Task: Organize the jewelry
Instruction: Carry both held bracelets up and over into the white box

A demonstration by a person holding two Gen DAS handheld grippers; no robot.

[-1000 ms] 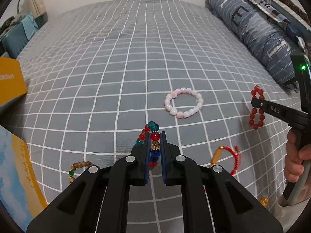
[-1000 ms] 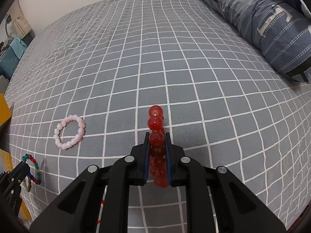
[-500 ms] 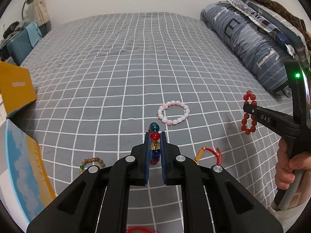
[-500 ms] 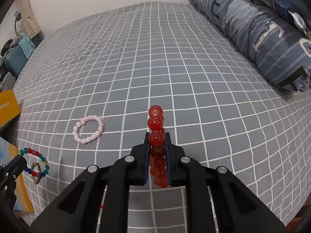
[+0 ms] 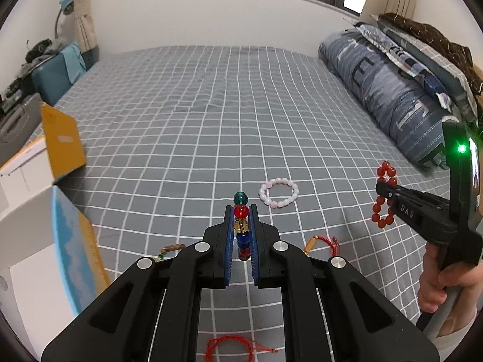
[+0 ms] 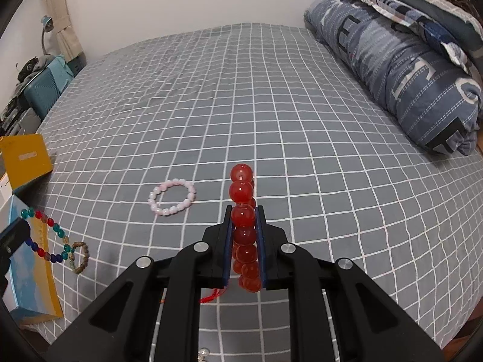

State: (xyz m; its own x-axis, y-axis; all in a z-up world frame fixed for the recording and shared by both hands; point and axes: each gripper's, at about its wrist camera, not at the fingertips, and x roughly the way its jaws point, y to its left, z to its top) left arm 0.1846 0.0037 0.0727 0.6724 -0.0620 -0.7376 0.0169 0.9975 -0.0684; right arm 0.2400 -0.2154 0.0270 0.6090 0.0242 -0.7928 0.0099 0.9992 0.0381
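Observation:
My left gripper [image 5: 241,211] is shut on a multicoloured bead bracelet [image 5: 241,208], held above the grey checked bed; the bracelet also shows in the right wrist view [image 6: 45,235]. My right gripper [image 6: 244,214] is shut on a red bead bracelet [image 6: 243,193], which also hangs at the right of the left wrist view [image 5: 383,196]. A pink bead bracelet [image 5: 279,193] lies on the bed ahead, also in the right wrist view [image 6: 172,196]. A wooden bead bracelet [image 6: 81,256], a red cord with a gold bead [image 5: 320,242] and a thin red cord [image 5: 238,344] lie nearer.
An open box with a yellow lid [image 5: 60,141] and a blue-and-yellow flap [image 5: 75,253] stands at the bed's left edge. Blue striped pillows [image 5: 392,96] lie along the right side. A teal case [image 5: 54,75] stands beyond the bed at the far left.
Both grippers have risen and pulled back from the bed, each keeping its bracelet. More of the room and the box now shows.

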